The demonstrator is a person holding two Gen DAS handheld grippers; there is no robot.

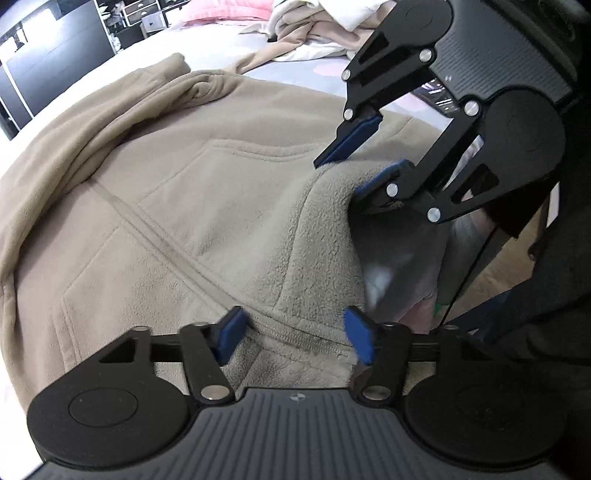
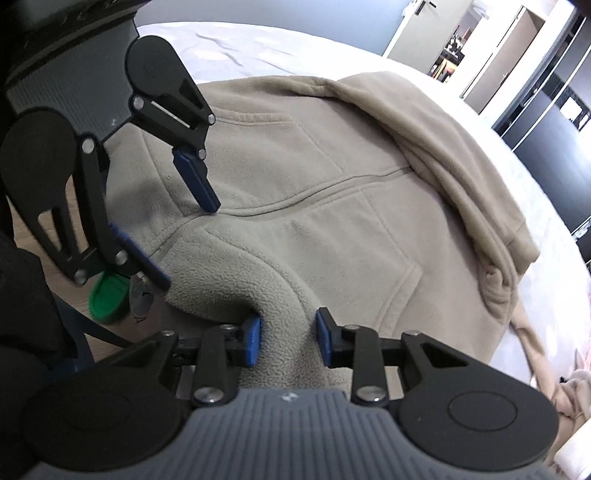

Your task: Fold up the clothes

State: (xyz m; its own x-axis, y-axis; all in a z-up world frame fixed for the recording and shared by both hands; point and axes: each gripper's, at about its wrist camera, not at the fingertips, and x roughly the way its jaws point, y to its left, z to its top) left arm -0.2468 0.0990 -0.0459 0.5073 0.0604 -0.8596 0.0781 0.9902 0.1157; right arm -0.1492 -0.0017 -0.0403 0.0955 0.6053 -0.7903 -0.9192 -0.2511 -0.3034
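Observation:
A beige fleece zip jacket (image 1: pixel 177 192) lies spread front-up on the bed, one sleeve folded across its far side (image 2: pixel 461 173). My right gripper (image 2: pixel 288 339) is shut on a bunched ridge of the jacket's hem, which fills the gap between its blue pads. In the left wrist view the right gripper (image 1: pixel 338 177) holds that hem corner up in a peak. My left gripper (image 1: pixel 295 338) straddles the hem at the bottom end of the zip, jaws wide, with fleece between the pads but not pinched. The right wrist view shows the left gripper (image 2: pixel 188 245) with one finger on top of the fleece.
The pale bed sheet (image 2: pixel 240 48) extends beyond the jacket. A pile of beige and white clothes (image 1: pixel 325 33) lies at the far side of the bed. Past the near bed edge is wooden floor (image 1: pixel 498 280) with a green object (image 2: pixel 107 295). Dark wardrobes (image 2: pixel 546 122) line the wall.

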